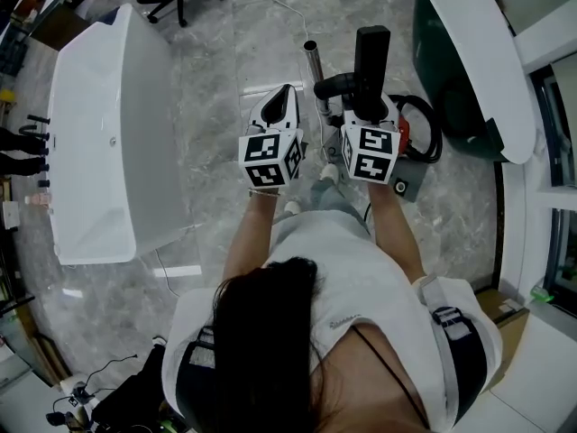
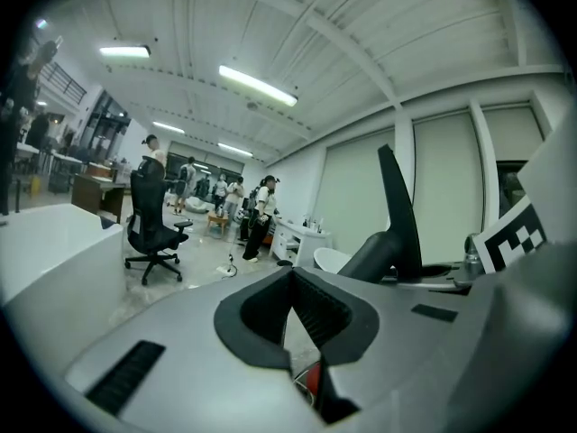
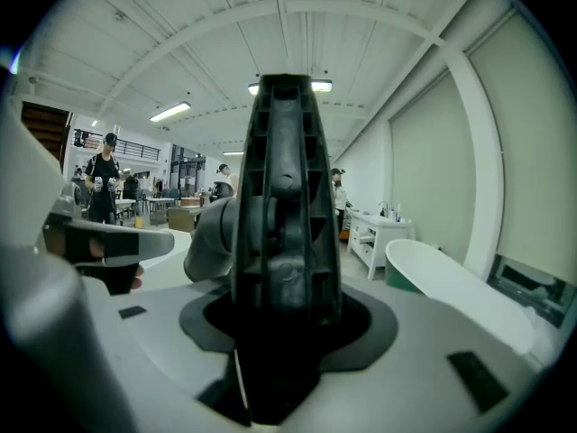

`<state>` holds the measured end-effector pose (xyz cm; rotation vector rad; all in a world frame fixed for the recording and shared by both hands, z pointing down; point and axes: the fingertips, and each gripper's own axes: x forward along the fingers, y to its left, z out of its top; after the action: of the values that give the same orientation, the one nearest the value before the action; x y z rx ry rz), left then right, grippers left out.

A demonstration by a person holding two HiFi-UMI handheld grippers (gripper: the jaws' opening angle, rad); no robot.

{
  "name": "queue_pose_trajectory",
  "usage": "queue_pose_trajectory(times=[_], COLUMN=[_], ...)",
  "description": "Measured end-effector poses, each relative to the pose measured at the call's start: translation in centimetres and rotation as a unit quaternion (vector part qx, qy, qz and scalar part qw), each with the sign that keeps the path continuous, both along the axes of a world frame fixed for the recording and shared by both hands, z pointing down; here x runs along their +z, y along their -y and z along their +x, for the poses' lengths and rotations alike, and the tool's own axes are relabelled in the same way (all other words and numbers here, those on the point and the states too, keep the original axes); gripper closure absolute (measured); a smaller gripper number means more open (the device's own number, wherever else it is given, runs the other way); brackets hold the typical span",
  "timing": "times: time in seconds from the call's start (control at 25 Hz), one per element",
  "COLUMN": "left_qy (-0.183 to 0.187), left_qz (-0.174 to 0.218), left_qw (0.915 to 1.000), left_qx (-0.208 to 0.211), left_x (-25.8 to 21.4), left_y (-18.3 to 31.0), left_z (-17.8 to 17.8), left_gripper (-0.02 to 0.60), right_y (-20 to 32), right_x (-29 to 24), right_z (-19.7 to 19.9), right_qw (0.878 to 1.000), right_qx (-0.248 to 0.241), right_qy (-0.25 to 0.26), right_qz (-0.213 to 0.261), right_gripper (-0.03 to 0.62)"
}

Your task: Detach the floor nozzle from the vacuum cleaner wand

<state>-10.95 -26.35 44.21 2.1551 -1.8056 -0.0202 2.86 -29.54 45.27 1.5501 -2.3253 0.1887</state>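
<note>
On the marble floor [image 1: 216,88] at 12 o'clock from the person's feet, the vacuum cleaner is standing between two bathtubs. The right gripper [image 1: 365,115] is holding a black ribbed part [image 3: 284,206], its fingers clamped on both flanks. The left gripper [image 1: 287,93] is hanging just beside it at 9 o'clock, its fingers pressed together with nothing between them. The metal wand [image 1: 314,66] is pointing toward 12 o'clock between the two grippers, its open end showing. Whether the clamped part is the floor nozzle or a handle cannot be told.

Judged step: one piece is being braced while the free gripper is preparing to take the other.
- The left fingers need spreading before they can close round the wand.
- A grip near the joint, with the pull running along the tube's own line, is likely to serve better than levering sideways.
- Any release catch is worth finding first.

Room for moving:
- The white bathtub [image 1: 135,152] is presenting its long rim at 9 o'clock, with open floor between it and the wand.
- The green bathtub [image 1: 469,52] is curving in at 2 o'clock.
- The vacuum body [image 1: 407,138] and looped hose [image 1: 435,124] are crowding the right gripper at 3 o'clock.
- A loose cable [image 1: 279,3] is trailing at 12 o'clock.
</note>
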Motion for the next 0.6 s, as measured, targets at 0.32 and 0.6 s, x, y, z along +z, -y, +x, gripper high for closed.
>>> queue_pose_trajectory(times=[0.32,0.6], left_qy=[0.007,0.012], left_qz=[-0.018,-0.017], left_qw=[0.9997,0.9994], left_qx=[0.012,0.026], left_x=[0.3,0.2], left_y=[-2.3,-4.2], left_z=[-1.1,-1.3], left_gripper=[0.577,0.577], right_y=[-3.0,-5.2], right_x=[0.2,-0.4], right_z=[-2.1,-3.2], right_qw=[1.000,1.000], right_qx=[0.001,0.006], right_qy=[0.003,-0.007], right_qz=[0.001,0.014], right_gripper=[0.378,0.378])
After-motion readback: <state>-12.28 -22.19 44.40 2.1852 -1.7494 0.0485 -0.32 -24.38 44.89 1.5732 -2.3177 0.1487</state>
